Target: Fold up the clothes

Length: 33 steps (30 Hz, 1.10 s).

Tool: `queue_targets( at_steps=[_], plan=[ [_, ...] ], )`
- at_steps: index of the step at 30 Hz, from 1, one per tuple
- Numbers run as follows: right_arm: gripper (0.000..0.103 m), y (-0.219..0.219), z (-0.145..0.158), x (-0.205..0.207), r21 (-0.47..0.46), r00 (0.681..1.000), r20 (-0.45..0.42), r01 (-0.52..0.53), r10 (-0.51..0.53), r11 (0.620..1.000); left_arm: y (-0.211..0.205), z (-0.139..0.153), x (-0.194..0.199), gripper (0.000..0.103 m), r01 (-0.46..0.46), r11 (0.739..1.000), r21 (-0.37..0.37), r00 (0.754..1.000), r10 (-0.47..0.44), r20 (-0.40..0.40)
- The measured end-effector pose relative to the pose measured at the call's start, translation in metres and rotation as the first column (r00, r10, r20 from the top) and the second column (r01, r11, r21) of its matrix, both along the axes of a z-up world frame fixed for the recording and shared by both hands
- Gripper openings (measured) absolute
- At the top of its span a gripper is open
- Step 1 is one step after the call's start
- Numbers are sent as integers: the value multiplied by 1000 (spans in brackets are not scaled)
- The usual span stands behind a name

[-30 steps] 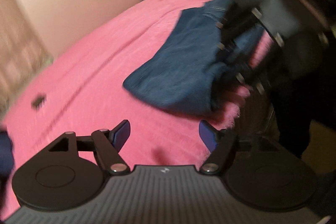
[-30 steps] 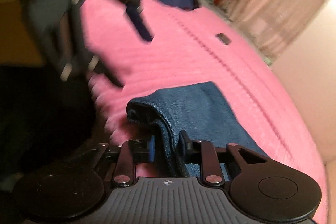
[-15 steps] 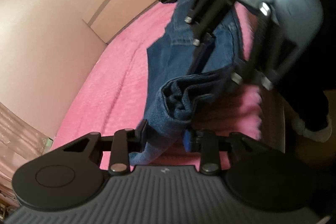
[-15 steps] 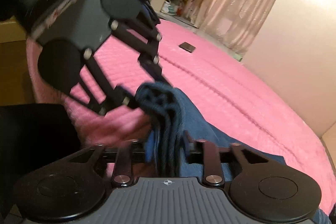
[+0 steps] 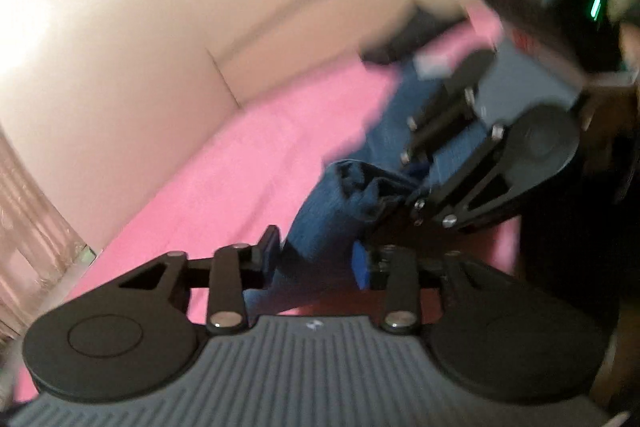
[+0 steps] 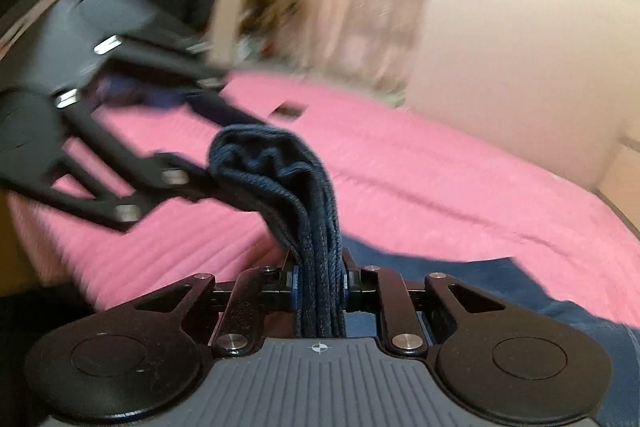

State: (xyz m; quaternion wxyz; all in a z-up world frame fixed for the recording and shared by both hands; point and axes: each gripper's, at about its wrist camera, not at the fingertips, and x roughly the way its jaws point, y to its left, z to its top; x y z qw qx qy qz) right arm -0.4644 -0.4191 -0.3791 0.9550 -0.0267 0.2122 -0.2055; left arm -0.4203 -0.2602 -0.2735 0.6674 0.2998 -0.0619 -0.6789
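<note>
My right gripper is closing on bunched jeans; my left gripper is opening around their other end above the pink bed.

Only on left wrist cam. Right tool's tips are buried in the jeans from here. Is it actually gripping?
Observer: Yes. In the right wrist view the right tool has its jaws closing on a bunched stack of jeans folds, with a pad pressing each side.
Operator: Anything else on the bed I can't see?
Observer: A small dark flat item lies on the pink bedspread beyond the jeans. It's too blurred to name.
</note>
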Motion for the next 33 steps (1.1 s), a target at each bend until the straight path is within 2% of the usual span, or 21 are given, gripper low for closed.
queue_targets(
  at_steps=[2,4,6,7,9,10,12,13,14,15,19,21,23,26,27,28,30,31,33],
  plan=[
    [17,-30,20,-28,75,989,106,92,-100,993,-5,14,-4,43,-17,997,-69,998,12,-67],
    [17,-62,36,-66,165,951,218,185,-218,969,-18,23,-5,48,-26,996,-90,993,15,-119],
    [17,-92,46,-110,250,880,316,283,-354,926,-30,24,-9,49,-17,997,-79,989,5,-148],
    [17,-108,45,-135,301,829,353,339,-434,892,-37,21,-13,49,-6,998,-65,989,-4,-149],
    [17,-138,26,-176,419,728,371,423,-577,804,-51,15,-23,49,20,999,-31,990,-24,-142],
    [17,-155,8,-196,502,675,356,445,-646,741,-58,11,-27,49,34,999,-11,989,-35,-144],
    [17,-189,-32,-233,658,571,282,470,-771,588,-75,1,-35,49,66,997,38,986,-59,-153],
    [17,-202,-53,-244,722,545,220,466,-809,511,-83,-4,-39,50,79,995,67,986,-68,-154],
    [18,-210,-70,-252,774,532,174,446,-828,450,-90,-9,-43,50,87,991,98,986,-71,-150],
    [18,-214,-83,-259,811,524,163,411,-836,416,-97,-14,-47,50,91,988,128,987,-73,-143],
    [22,-207,-84,-264,829,504,199,371,-841,419,-120,-29,-63,51,108,973,204,986,-79,-147],
    [22,-210,-83,-276,853,487,192,346,-852,390,-132,-35,-71,51,122,968,221,985,-91,-148],
    [21,-222,-75,-288,862,491,176,341,-853,374,-139,-39,-78,52,143,965,221,982,-111,-149],
    [19,-216,-51,-295,813,515,253,345,-819,468,-142,-43,-84,52,171,962,214,978,-140,-155],
    [19,-219,-51,-295,804,517,259,353,-816,479,-145,-44,-87,53,179,960,215,976,-147,-157],
    [19,-223,-55,-296,811,515,241,358,-823,462,-147,-46,-89,53,187,958,217,975,-155,-159],
    [20,-232,-71,-300,855,503,165,356,-848,378,-148,-46,-91,53,192,957,219,975,-161,-150],
    [20,-231,-76,-302,865,502,156,346,-851,362,-147,-45,-89,54,190,956,222,976,-159,-151],
    [20,-227,-76,-306,866,501,160,343,-851,365,-147,-45,-86,55,185,956,228,975,-150,-163]
  ],
)
